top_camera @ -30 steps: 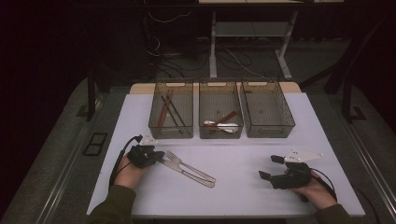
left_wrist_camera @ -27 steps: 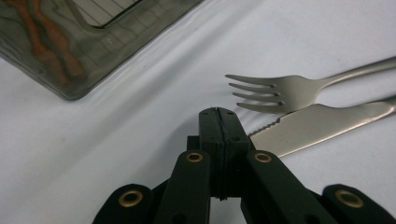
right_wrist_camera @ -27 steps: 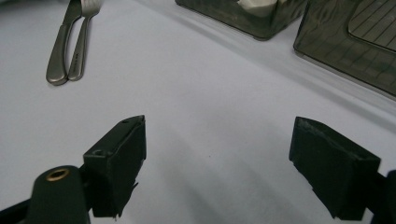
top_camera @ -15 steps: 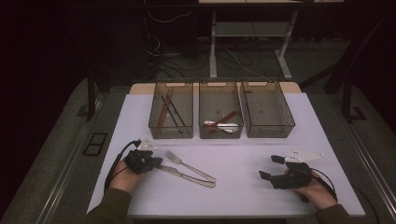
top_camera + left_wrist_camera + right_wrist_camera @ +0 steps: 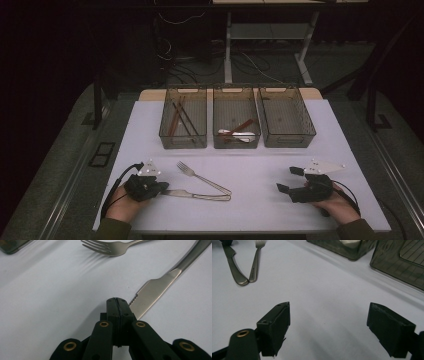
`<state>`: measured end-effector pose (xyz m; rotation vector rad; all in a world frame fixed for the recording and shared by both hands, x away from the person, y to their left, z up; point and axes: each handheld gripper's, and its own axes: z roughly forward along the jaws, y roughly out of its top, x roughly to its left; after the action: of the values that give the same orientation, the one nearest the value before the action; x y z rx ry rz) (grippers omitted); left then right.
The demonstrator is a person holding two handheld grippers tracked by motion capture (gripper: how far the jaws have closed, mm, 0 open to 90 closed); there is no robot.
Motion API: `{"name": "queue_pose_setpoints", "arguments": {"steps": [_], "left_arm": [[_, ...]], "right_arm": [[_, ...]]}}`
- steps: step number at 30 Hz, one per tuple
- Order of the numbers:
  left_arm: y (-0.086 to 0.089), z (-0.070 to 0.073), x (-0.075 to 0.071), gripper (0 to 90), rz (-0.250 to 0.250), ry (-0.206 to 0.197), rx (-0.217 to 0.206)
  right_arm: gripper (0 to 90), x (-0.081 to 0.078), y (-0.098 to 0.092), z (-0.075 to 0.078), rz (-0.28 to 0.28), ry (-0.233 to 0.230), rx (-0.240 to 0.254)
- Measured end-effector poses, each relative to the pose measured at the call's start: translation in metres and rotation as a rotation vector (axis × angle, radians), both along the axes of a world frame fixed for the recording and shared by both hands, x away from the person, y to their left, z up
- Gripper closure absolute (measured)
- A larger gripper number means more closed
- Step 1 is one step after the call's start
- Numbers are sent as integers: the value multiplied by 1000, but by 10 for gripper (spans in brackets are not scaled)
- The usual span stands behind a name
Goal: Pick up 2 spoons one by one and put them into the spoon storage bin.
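My left claw (image 5: 156,186) is pinched fully together with nothing in it, its tip at the knife (image 5: 192,194) blade's end near the surface's front-left corner, I think to nudge rather than grasp. The fork (image 5: 202,177) lies just behind, handles meeting. My right claw (image 5: 287,181) rests wide near the front-right corner, free for picking up.

Silver knife (image 5: 160,287), silver fork (image 5: 110,247), white table (image 5: 260,175), black jaws
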<state>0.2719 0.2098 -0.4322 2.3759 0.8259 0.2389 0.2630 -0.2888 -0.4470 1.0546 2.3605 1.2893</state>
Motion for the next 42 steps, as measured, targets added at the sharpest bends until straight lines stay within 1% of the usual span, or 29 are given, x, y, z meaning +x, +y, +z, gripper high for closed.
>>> {"name": "queue_pose_setpoints", "arguments": {"steps": [1, 3, 4, 6, 8, 10, 11, 13, 14, 15, 17, 18, 19, 20, 21, 22, 23, 24, 26, 29, 30, 31, 32, 33, 35, 36, 39, 40, 42], "left_arm": [[-3, 1, 0, 891, 4, -2, -14], [-11, 4, 2, 891, -25, -17, -29], [-17, 5, 2, 891, -33, -23, -48], [-29, 7, 4, 891, -67, -33, -67], [-45, 8, 6, 891, -103, -33, -80], [-56, 6, 7, 891, -140, -31, -62], [-62, 3, 7, 891, -149, -24, -53], [-70, -2, 7, 891, -162, -15, -9], [-72, -4, 6, 891, -167, -14, 4], [-71, -4, 6, 891, -165, -13, -1], [-69, -4, 5, 891, -166, 4, -6], [-67, -3, 4, 892, -163, 3, -10], [-66, -4, 3, 892, -157, 12, -15], [-65, -3, 2, 892, -164, 14, -13], [-64, -3, 0, 892, -161, 19, -17], [-63, -3, -1, 892, -170, 15, -12], [-62, -3, -4, 892, -161, 25, -20], [-61, -3, -5, 892, -176, 21, -15], [-59, -3, -11, 892, -178, 37, -25], [-58, -3, -17, 892, -199, 34, -26], [-59, -3, -19, 891, -197, 44, -31], [-58, -3, -19, 891, -211, 38, -28], [-59, -3, -19, 891, -214, 38, -31], [-59, -2, -17, 890, -222, 27, -34], [-61, 2, -17, 876, -220, 29, -76], [-63, 4, -18, 845, -229, 24, -97], [-72, 6, -20, 786, -280, 17, -135], [-76, 5, -21, 766, -300, 11, -137], [-82, 1, -22, 740, -327, -4, -128]], "right_arm": [[184, 0, 0, 0, -1, 1, 0], [184, 0, 1, 0, 2, 0, 1], [184, 0, 1, 0, 3, 1, 0], [184, 0, 1, 0, 2, 1, 0], [184, 0, 1, 0, 2, 2, 0], [184, 0, 1, 0, 1, 2, 0], [184, 0, 1, 0, 1, 1, 0], [184, 0, 1, 0, 2, -2, 1], [184, 0, 0, 0, 2, -1, 2], [184, 0, 0, 0, 2, -2, 3], [184, 0, -1, 0, 2, -3, 3], [184, 0, -1, 0, 2, -3, 4], [184, 0, -1, 0, 1, -2, 5], [184, 0, -1, 0, 1, -1, 5], [184, 0, 0, 0, 1, -1, 4], [184, 0, 0, 0, 1, -1, 3], [184, 0, 0, 0, 1, -2, 3], [184, 0, 0, 0, 1, -2, 3], [184, 0, 0, 0, 0, -1, 3], [184, 0, 0, 0, -1, 0, 2], [184, 0, 0, 0, 0, -1, 1], [184, 0, 0, 0, 1, -1, 1], [184, 0, 1, 0, 2, -2, 2], [184, 0, 1, 0, 2, -1, 2], [184, 0, 1, 0, 2, 0, 2], [184, 0, 1, 0, 3, 0, 1], [184, 0, 1, 0, 2, 2, 1], [184, 0, 1, 0, 2, 2, 2], [184, 0, 1, 0, 3, 2, 0]]}}
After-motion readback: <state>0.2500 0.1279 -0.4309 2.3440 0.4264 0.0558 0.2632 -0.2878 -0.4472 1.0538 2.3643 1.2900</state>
